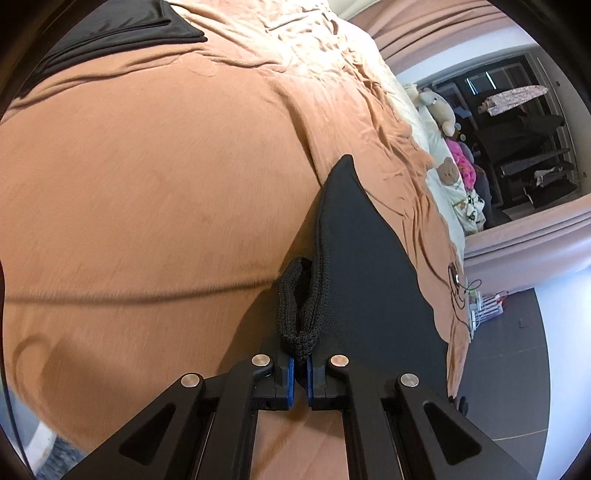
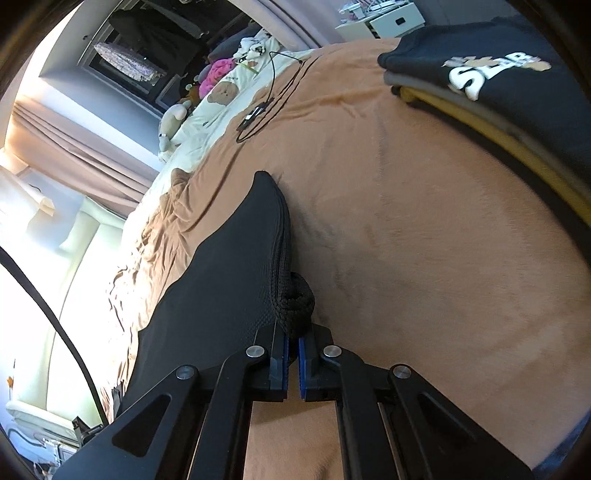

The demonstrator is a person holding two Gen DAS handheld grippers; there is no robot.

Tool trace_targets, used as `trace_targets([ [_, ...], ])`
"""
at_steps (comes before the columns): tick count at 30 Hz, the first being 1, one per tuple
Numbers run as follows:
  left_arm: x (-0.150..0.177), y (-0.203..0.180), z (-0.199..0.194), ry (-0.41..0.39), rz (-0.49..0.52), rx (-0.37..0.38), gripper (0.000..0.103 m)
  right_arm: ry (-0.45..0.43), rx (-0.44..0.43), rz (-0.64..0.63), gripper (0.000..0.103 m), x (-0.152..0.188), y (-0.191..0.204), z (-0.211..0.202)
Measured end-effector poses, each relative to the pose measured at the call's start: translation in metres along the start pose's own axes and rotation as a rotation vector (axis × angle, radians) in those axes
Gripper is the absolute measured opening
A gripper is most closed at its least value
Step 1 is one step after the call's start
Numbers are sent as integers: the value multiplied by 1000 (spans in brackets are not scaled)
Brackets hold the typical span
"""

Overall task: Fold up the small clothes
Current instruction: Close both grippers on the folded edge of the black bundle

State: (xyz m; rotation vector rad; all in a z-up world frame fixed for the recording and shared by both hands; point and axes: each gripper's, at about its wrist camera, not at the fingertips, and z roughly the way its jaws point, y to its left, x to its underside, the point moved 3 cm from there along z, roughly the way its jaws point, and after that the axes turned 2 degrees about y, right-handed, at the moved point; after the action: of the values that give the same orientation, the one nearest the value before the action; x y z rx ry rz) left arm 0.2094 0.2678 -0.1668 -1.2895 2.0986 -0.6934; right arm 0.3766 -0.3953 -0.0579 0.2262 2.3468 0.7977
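The black garment [image 1: 369, 280], a small piece with a textured mesh-like body and a thick ribbed band, lies on the orange-brown bedspread [image 1: 155, 206] and is held at both ends. In the left wrist view the left gripper [image 1: 301, 365] has its blue-padded fingers clamped on a bunched loop of the ribbed band, the fabric spreading away to the right of the fingers and tapering to a point further up the bed. In the right wrist view the right gripper [image 2: 292, 345] pinches the same kind of bunched band between its blue pads, the garment [image 2: 229, 266] fanning out to the left of it and narrowing to a tip ahead. Beyond the garment, a stack of folded clothes [image 2: 491, 74] sits on the bedspread [image 2: 424, 229] at the upper right of the right view, its top piece dark with white lettering. Another folded black piece [image 1: 110, 33] lies at the upper left of the left view. A thin black cable [image 2: 269, 96] trails across the far bedding, near a cream bear-print pillow [image 2: 221, 92] and soft toys [image 2: 218, 70].
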Motion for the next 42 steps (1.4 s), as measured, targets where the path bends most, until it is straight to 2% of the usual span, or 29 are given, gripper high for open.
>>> trace_targets([
  [9, 29, 14, -11, 43, -12, -34, 4, 31, 59, 27, 0, 12, -7, -22],
  [16, 35, 29, 6, 84, -20, -51, 4, 110, 112, 40, 1, 16, -14, -7],
  [19, 38, 28, 8, 94, -6, -63, 6, 109, 152, 5, 4, 10, -7, -10],
  [20, 39, 27, 8, 96, 2, -67, 9, 112, 164, -6, 5, 9, -3, -12],
  [22, 40, 27, 8, 103, 6, -71, 30, 110, 188, -25, 11, 5, 3, -19],
  [24, 42, 30, 6, 99, -5, -38, 46, 88, 210, -44, 17, 2, 9, -31],
  [25, 43, 31, 4, 94, -9, -20, 50, 71, 227, -55, 21, 1, 12, -38],
  [26, 44, 31, 3, 92, -7, -11, 51, 51, 245, -71, 23, 0, 16, -44],
  [28, 47, 32, 1, 94, -8, 7, 54, 16, 258, -92, 40, -2, 24, -58],
  [29, 47, 32, 0, 98, -10, 15, 54, -1, 260, -104, 43, -3, 31, -66],
  [34, 52, 33, -4, 106, -13, 47, 54, -24, 254, -233, 44, 2, 75, -80],
  [42, 56, 34, -6, 102, -9, 61, 53, 2, 171, -458, 44, 39, 161, -46],
])
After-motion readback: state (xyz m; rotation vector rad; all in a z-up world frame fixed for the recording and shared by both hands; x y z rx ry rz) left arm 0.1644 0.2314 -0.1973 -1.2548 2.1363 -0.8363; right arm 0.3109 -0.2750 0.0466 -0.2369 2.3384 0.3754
